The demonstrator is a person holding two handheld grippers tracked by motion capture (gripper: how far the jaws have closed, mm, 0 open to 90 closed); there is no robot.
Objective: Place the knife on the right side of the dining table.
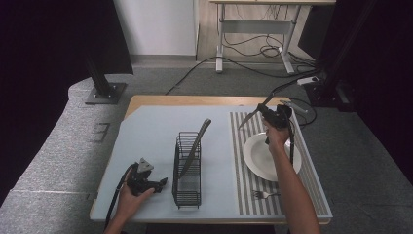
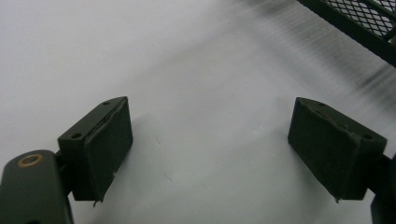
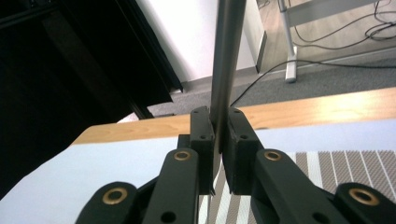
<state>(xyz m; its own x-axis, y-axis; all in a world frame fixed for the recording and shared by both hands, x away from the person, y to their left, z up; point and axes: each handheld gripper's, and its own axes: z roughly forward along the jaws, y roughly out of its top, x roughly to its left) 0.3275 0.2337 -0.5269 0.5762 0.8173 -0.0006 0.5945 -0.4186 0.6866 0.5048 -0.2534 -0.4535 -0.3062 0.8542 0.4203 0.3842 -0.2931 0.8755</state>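
Note:
My right gripper point(image 1: 266, 112) is held up over the far end of the striped placemat point(image 1: 242, 161), shut on a metal knife point(image 1: 253, 114) that slants up and away. In the right gripper view the jaws point(image 3: 218, 128) pinch the knife's point(image 3: 226, 56) flat strip, which rises straight out of the top of the frame. My left gripper point(image 1: 162, 183) rests low on the pale blue mat point(image 1: 146, 131), open, with nothing between its pads point(image 2: 107, 144). A black wire rack point(image 1: 187, 170) stands just right of it, with a grey utensil point(image 1: 195, 144) leaning inside.
A white plate point(image 1: 258, 158) sits on the placemat under my right forearm. A fork point(image 1: 263, 195) lies near the placemat's front edge. A corner of the rack point(image 2: 359, 23) shows at the upper right of the left gripper view. Cables and a desk frame lie beyond the table.

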